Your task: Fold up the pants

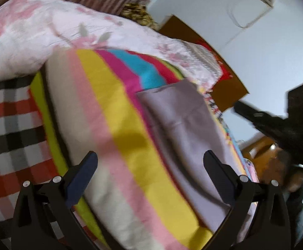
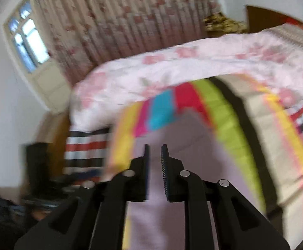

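Lilac pants (image 1: pixel 178 120) lie folded on striped sheet (image 1: pixel 118 112), centre right of left view, left gripper (image 1: pixel 150 162) spread wide, empty, right gripper (image 2: pixel 154 156) slightly parted above pants, grasping nothing, quilt (image 2: pixel 172 70) behind

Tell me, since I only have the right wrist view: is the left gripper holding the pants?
Observer: No. The left gripper is wide open over the striped blanket, with nothing between its pads.
Operator: How do the pants lie?
Observer: The lilac pants lie folded in a long strip on the blanket.
Operator: Where is my gripper from there?
Observer: The right gripper is blurred, out past the bed's edge, clear of the pants.
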